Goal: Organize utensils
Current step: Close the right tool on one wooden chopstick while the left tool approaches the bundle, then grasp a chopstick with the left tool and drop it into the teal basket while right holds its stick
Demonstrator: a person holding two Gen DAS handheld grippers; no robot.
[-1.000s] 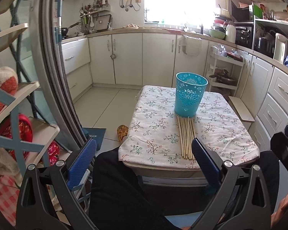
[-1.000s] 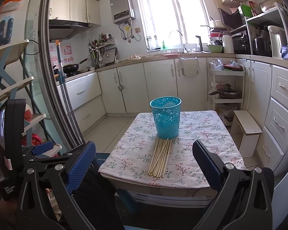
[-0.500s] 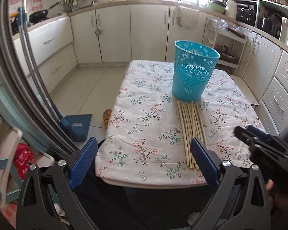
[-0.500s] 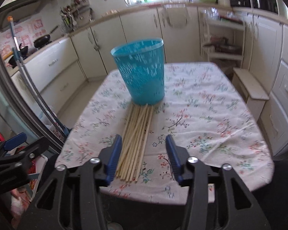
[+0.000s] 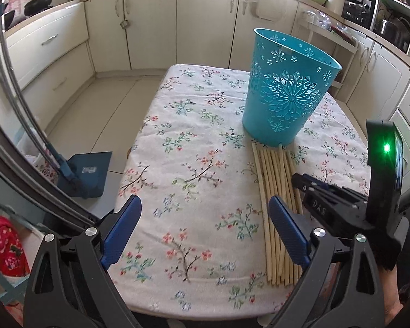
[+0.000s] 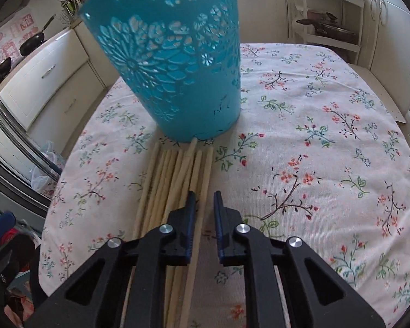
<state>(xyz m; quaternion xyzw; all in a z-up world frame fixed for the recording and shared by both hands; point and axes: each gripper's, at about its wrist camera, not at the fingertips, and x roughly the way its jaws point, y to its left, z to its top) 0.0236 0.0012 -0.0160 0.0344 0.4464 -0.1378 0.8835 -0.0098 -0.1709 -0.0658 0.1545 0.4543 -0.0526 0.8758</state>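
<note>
Judging progress, we see nothing sorted yet: the pale wooden chopsticks (image 6: 175,180) lie touching the perforated teal plastic basket (image 6: 175,68); our right gripper (image 6: 204,205), narrowly parted, perhaps straddles one; left gripper (image 5: 205,227) gapes empty.

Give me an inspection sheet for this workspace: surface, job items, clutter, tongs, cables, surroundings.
Surface: table under a floral cloth.
Job items: teal basket upright; chopsticks lying in a row in front of it, tips near its base.
Clutter: nothing seen on the table.
Tongs: left tongs open wide above the cloth, holding nothing; right tongs narrowed over the right edge of the chopsticks, a gap still showing.
Cables: nothing seen.
Surroundings: kitchen cabinets, pan on the counter, dustpan on the floor.
</note>
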